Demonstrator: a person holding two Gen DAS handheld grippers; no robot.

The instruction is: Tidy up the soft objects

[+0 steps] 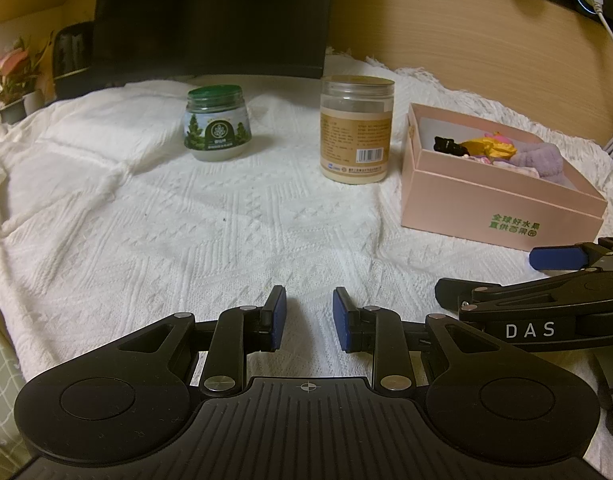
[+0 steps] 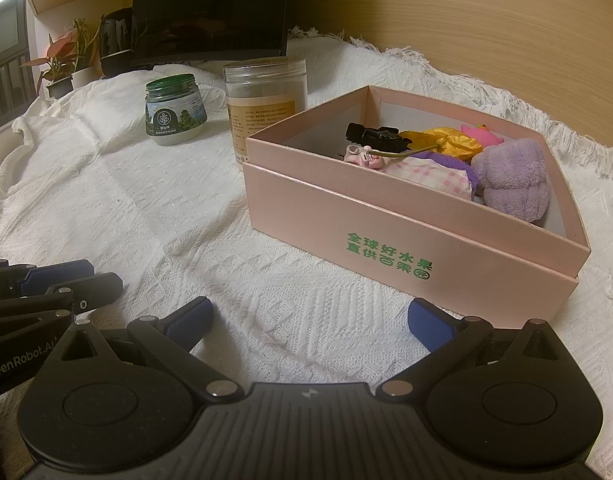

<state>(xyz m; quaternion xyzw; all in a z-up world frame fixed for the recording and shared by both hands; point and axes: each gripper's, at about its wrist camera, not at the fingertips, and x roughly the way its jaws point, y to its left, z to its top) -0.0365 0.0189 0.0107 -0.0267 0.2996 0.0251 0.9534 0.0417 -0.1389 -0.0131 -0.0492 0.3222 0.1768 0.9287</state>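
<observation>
A pink cardboard box with green print sits on the white cloth; it also shows at the right of the left wrist view. Inside lie a purple plush toy, a pink checked soft item, a yellow fabric piece, a black clip and a pink toy. My right gripper is open and empty, just in front of the box. My left gripper is open and empty over bare cloth, left of the box. Each gripper shows at the edge of the other's view.
A green-lidded jar and a taller clear jar with a tan label stand behind on the white knitted cloth. A dark monitor and potted plants are at the back. A wooden wall is on the right.
</observation>
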